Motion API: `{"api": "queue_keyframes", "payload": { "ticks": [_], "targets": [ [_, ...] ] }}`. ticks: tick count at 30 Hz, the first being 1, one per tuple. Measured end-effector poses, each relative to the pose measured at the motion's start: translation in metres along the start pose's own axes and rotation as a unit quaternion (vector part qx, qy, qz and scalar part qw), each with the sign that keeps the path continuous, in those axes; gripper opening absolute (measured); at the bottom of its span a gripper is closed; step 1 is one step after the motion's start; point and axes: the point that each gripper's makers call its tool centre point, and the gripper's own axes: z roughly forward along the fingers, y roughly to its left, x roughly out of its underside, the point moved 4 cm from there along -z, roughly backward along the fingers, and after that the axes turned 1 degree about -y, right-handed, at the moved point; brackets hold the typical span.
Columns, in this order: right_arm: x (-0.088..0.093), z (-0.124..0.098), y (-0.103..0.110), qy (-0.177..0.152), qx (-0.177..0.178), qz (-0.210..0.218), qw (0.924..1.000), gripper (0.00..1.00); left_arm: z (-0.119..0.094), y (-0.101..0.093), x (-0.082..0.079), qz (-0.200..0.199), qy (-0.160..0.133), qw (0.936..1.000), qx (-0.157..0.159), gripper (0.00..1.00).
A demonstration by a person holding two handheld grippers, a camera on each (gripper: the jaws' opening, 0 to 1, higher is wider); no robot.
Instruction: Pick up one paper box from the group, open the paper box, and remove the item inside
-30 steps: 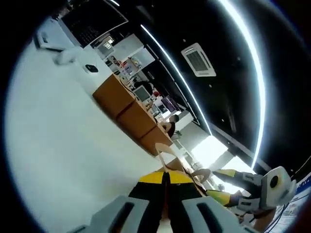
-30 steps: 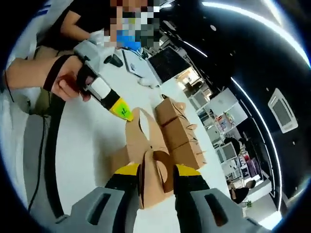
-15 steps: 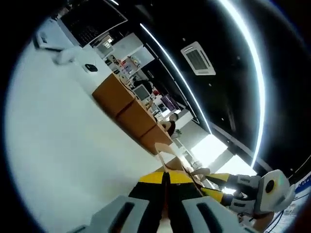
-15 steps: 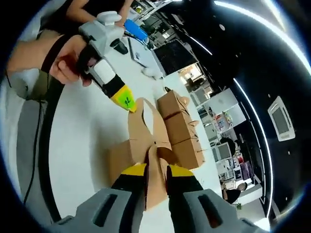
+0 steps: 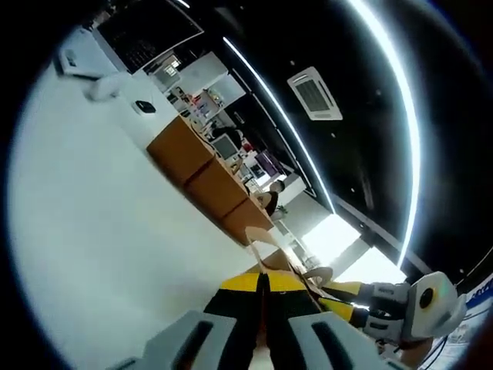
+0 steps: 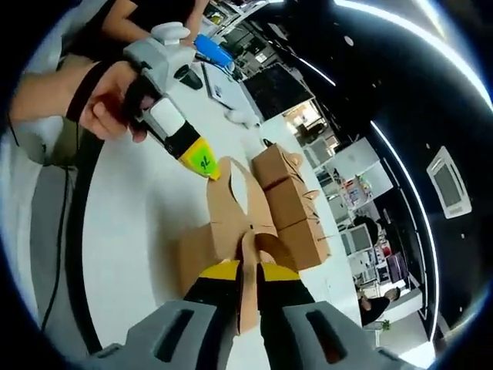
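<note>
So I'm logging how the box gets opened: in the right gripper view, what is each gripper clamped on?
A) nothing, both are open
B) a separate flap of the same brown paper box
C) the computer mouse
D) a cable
B: the right gripper pinches the near flap of the paper box, and the left gripper pinches the far handle flap.

Left gripper (image 5: 262, 281) clamped; right gripper (image 6: 246, 270) clamped.
</note>
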Motion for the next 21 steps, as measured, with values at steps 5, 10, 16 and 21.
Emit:
{"api": "queue_keyframes", "payload": {
  "ticks": [5,10,16,21],
  "targets": [
    [0.0,0.001,0.001,-0.004,-0.005,0.017,0.9998,0.06,0.003,0.004,-0.002,-0.005,0.0,1.0,0.001,0.03],
    [0.0,0.001,0.001,-0.007,-0.005,0.019,0.9998,0.05,0.005,0.007,-0.006,-0.006,0.0,1.0,0.001,0.03],
    [0.001,0.0,0.0,-0.012,-0.003,0.021,0.9997,0.04,0.009,0.01,-0.009,-0.006,0.0,1.0,0.001,0.03],
    [0.001,-0.001,-0.001,-0.017,-0.001,0.023,0.9996,0.04,0.008,0.01,-0.005,-0.004,0.001,1.0,-0.001,0.03]
  ]
}}
